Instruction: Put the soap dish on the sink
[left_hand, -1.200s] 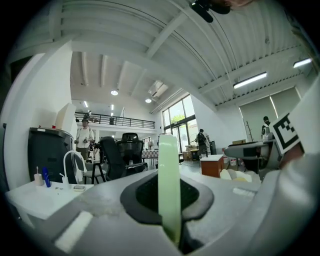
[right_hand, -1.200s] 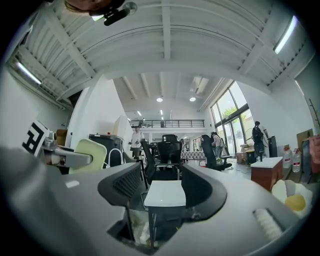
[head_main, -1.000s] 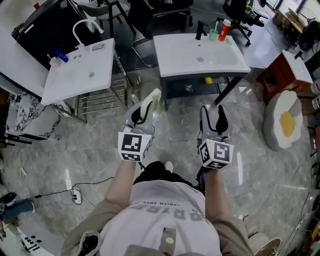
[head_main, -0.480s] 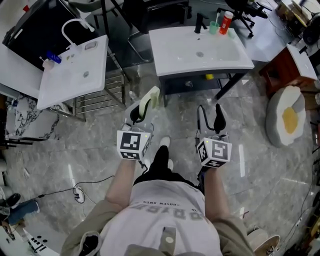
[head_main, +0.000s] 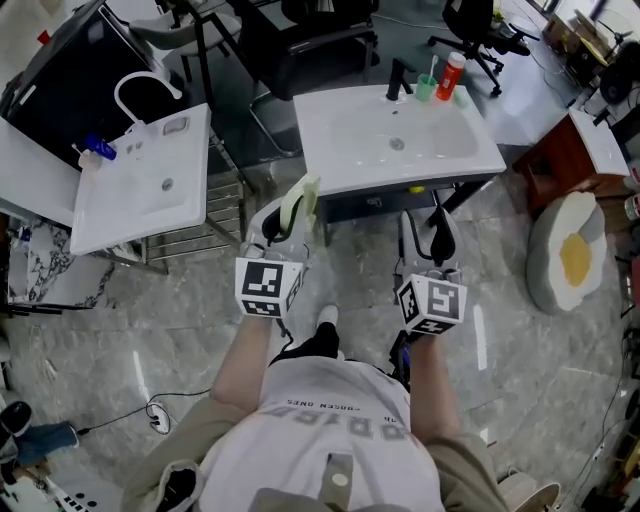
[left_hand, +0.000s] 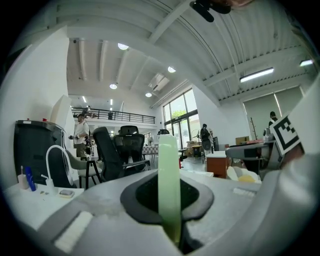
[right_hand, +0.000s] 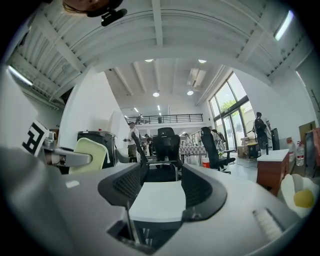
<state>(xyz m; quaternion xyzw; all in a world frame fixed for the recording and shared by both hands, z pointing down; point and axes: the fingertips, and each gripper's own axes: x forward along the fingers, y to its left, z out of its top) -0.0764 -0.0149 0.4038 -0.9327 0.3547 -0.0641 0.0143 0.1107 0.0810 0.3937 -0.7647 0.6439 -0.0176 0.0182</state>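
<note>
Where the faucet (head_main: 399, 78) stands, cup (head_main: 427, 90) and bottle (head_main: 451, 68) share the sink's (head_main: 335, 165) rim.

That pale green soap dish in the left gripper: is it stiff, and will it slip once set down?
Probably stiff: the soap dish stands straight and unbent, pinched edge-on by the left gripper. Its smooth look suggests it may slide on the white sink.

Item: right hand-held gripper (right_hand: 165, 186), jaws apart (nothing between); white sink (right_hand: 161, 205) ahead; pale-green soap dish (right_hand: 91, 154) left.
</note>
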